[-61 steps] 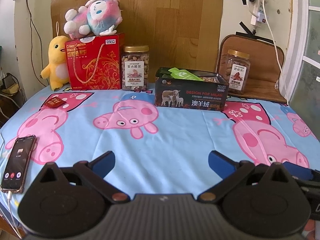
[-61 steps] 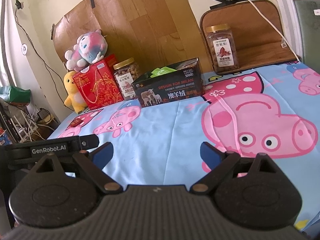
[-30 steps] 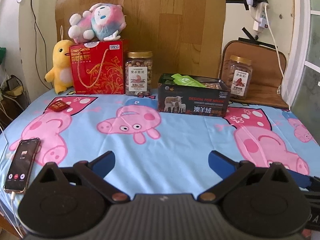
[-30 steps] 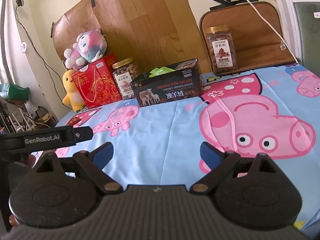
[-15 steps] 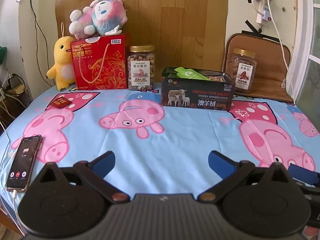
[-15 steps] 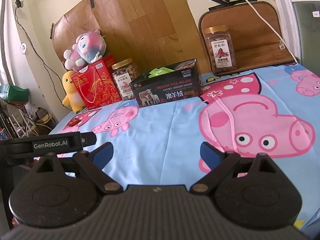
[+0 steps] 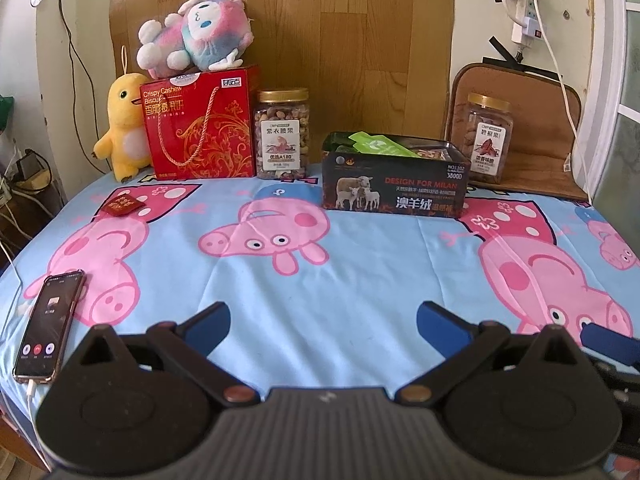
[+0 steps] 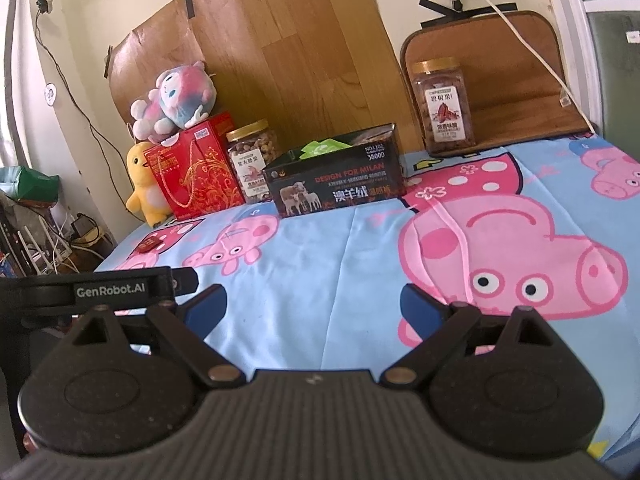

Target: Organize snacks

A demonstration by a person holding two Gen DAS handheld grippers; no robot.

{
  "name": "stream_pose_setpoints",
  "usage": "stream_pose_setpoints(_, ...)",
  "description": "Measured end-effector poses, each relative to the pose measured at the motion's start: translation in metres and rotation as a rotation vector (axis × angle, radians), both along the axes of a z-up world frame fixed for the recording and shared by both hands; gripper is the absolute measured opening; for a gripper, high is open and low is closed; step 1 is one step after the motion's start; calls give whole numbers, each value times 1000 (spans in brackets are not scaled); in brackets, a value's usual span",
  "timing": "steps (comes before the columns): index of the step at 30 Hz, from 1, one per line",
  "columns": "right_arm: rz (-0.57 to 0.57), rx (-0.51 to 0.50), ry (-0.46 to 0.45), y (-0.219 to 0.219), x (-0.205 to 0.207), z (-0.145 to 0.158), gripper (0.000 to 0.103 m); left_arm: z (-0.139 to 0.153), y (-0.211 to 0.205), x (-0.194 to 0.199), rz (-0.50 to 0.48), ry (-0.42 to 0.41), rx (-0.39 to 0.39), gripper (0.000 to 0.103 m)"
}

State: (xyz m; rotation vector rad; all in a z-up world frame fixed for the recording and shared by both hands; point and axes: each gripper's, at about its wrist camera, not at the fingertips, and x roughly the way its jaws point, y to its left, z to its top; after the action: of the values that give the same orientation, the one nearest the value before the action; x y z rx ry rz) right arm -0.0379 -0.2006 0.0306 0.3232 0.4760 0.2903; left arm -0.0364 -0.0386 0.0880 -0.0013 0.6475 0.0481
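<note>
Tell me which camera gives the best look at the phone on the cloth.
The left wrist view. The phone lies there in full, at the near left edge of the cloth, screen up and lit, a cable at its near end. The right wrist view does not show it; the left tongs' body fills that corner.

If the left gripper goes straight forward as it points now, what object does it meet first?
Probably the black tin with the sheep picture. The left gripper is open, with only bare bedsheet between; depth is uncertain, so it might pass just left of it.
</note>
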Motion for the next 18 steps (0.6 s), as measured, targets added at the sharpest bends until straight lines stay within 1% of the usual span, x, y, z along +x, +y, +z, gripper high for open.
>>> stream_pose_setpoints(18, -6, 8, -2, -1, -1, 0, 95, -1, 1, -1, -7, 9, -9, 103)
